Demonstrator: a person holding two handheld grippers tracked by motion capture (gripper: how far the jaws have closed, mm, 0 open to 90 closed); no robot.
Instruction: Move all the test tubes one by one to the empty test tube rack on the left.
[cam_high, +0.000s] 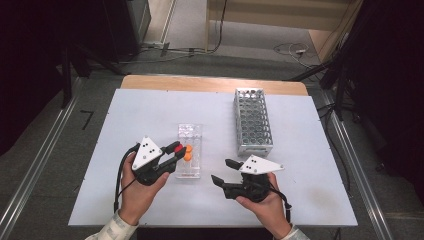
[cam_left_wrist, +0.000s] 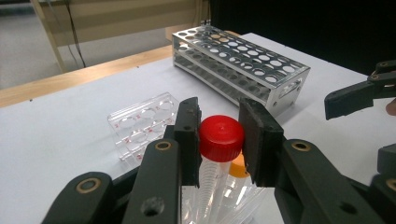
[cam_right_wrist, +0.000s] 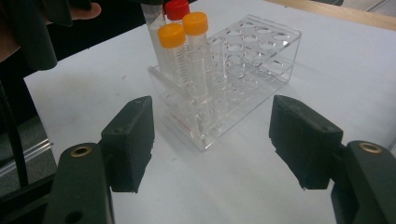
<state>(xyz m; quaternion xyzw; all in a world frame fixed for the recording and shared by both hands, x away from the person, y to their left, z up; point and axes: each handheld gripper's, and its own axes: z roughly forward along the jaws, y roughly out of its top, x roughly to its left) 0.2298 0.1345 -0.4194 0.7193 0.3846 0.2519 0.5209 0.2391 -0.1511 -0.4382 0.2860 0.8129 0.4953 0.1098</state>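
White table (cam_high: 150, 115): red-capped tube (cam_left_wrist: 221, 137) in left tongs (cam_left_wrist: 219, 140); tube markings unreadable.

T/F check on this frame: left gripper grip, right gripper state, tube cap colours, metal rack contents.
1. The left gripper is shut on the red-capped tube. True.
2. The right gripper holds an orange-capped tube. False: its jaws stand open, nothing between them.
3. Two orange-capped tubes stand in the clear rack. True.
4. The metal rack is full of tubes. False: no tubes show in its holes.
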